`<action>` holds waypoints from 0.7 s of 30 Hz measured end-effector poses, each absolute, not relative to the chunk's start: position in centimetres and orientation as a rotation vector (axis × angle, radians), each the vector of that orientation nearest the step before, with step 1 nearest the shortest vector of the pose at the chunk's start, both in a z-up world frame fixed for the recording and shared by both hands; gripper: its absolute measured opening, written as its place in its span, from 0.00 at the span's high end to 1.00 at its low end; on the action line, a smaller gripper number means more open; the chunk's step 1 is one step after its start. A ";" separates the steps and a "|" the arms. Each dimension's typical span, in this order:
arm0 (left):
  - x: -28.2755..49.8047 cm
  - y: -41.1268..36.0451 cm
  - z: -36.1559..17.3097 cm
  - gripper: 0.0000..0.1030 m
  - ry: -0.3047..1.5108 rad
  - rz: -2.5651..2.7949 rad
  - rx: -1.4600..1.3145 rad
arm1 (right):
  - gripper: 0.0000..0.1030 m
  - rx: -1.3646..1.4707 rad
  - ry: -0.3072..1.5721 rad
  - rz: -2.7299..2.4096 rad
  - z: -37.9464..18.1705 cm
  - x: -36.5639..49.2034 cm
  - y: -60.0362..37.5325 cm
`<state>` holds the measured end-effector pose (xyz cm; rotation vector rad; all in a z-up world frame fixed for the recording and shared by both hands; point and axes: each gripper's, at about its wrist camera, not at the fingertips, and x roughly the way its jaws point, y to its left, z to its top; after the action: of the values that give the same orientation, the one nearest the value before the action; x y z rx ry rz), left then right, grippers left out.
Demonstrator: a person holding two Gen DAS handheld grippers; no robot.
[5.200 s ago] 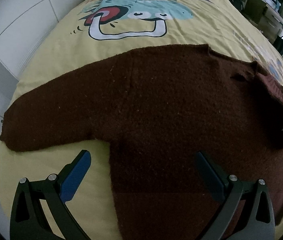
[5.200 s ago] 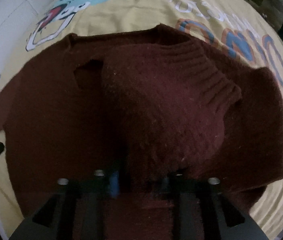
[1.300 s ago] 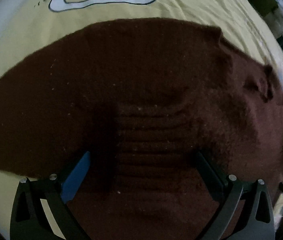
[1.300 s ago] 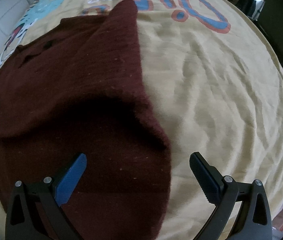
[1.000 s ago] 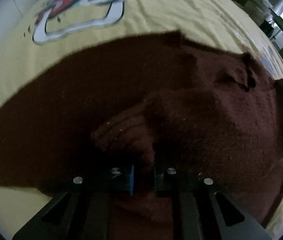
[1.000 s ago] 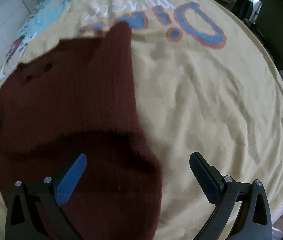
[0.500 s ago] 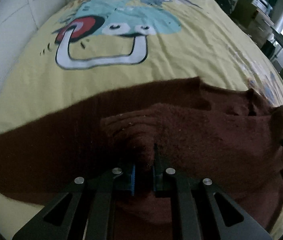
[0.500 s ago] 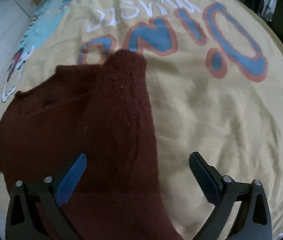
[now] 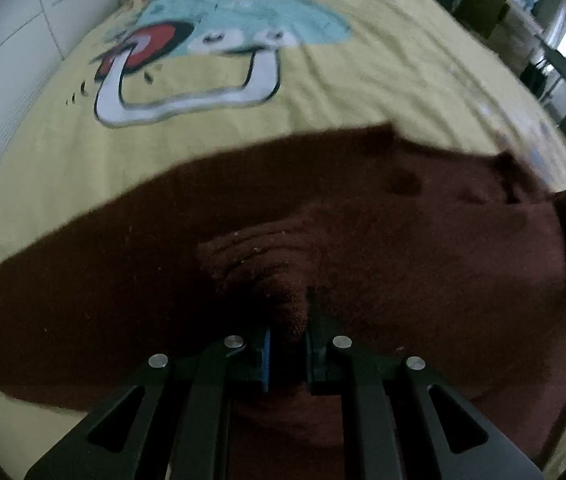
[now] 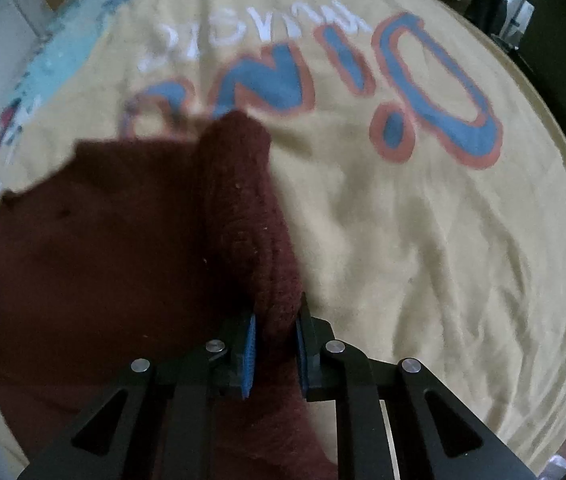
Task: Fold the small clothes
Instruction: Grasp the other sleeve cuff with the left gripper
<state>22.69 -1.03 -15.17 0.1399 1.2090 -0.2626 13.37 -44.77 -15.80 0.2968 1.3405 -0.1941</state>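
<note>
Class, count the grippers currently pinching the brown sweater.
2: the left gripper pinches a bunched fold of the sweater; the right gripper pinches its edge beside the bare yellow sheet.

sweater (image 9: 403,248): fuzzy matt knit | bedsheet (image 10: 423,240): smooth printed cloth, wrinkled

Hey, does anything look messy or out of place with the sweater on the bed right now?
Nothing is damaged. The maroon sweater is bunched where each gripper pinches it, and one sleeve lies stretched out unfolded on the yellow bedsheet.

Both hand-held grippers (image 9: 287,344) (image 10: 275,344) apparently clamped.
</note>
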 end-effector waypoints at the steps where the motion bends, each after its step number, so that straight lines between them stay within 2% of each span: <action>1: 22.8 -0.7 -15.6 0.88 1.218 -0.253 0.134 | 0.84 0.313 1.342 -0.195 -16.1 13.3 -44.8; 3: 22.9 -0.4 -16.0 0.84 1.217 -0.243 0.128 | 0.82 0.323 1.333 -0.191 -16.2 13.4 -44.6; 5: 22.8 -0.6 -15.8 0.80 1.207 -0.239 0.146 | 0.75 0.286 1.323 -0.172 -15.8 13.4 -43.9; 6: 22.8 -0.8 -15.6 0.76 1.208 -0.236 0.158 | 0.68 0.264 1.315 -0.171 -15.5 13.4 -43.7; 7: 22.8 -0.9 -15.4 0.67 1.216 -0.226 0.169 | 0.53 0.245 1.304 -0.178 -15.2 13.5 -43.3; 8: 22.9 -1.0 -15.3 0.60 1.221 -0.213 0.184 | 0.43 0.231 1.289 -0.184 -14.7 13.3 -43.1; 9: 22.8 -1.1 -15.0 0.42 1.214 -0.210 0.195 | 0.28 0.232 1.275 -0.182 -14.3 13.0 -43.1; 10: 22.6 -1.1 -14.5 0.20 1.194 -0.216 0.199 | 0.20 0.236 1.255 -0.176 -13.8 12.8 -43.0; 12: 22.1 -1.3 -13.7 0.01 1.165 -0.219 0.210 | 0.20 0.226 1.207 -0.161 -12.5 12.2 -42.3; 14: 21.4 -1.7 -12.9 0.01 1.135 -0.233 0.213 | 0.16 0.204 1.177 -0.154 -11.3 11.6 -41.4; 16: 20.7 -2.5 -12.5 0.01 1.111 -0.245 0.225 | 0.03 0.179 1.148 -0.140 -10.6 11.0 -40.1; 17: 20.4 -2.9 -12.4 0.01 1.097 -0.252 0.228 | 0.00 0.161 1.133 -0.128 -10.3 10.8 -38.9; 21: 19.0 -5.2 -12.5 0.01 1.061 -0.288 0.235 | 0.00 0.099 1.101 -0.097 -10.4 10.5 -34.8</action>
<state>18.99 -5.16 -12.49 0.2351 1.0610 -0.2875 10.48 -34.84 -10.37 0.0989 1.1015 -0.0972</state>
